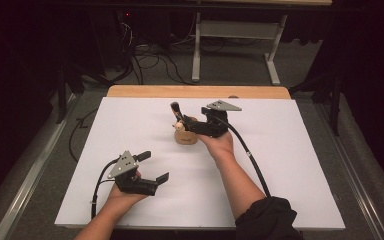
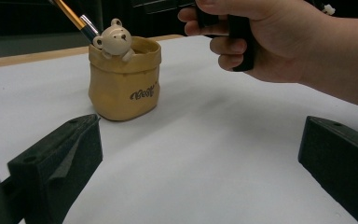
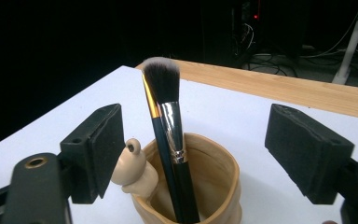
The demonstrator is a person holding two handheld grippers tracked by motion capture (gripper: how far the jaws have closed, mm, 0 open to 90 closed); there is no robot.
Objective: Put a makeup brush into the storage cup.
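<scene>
The pot (image 1: 186,135) with upright brushes (image 1: 175,110) blocks the desk (image 1: 290,165) centre, right gripper (image 1: 187,120) over it. Bare desk runs from three to nine o'clock, broken by the left gripper (image 1: 152,166) at seven.

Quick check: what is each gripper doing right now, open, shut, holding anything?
Left gripper: open, holding nothing, resting over the white table.
Right gripper: open, jaws on either side of the brushes standing in the bear pot, not pressing them.
</scene>
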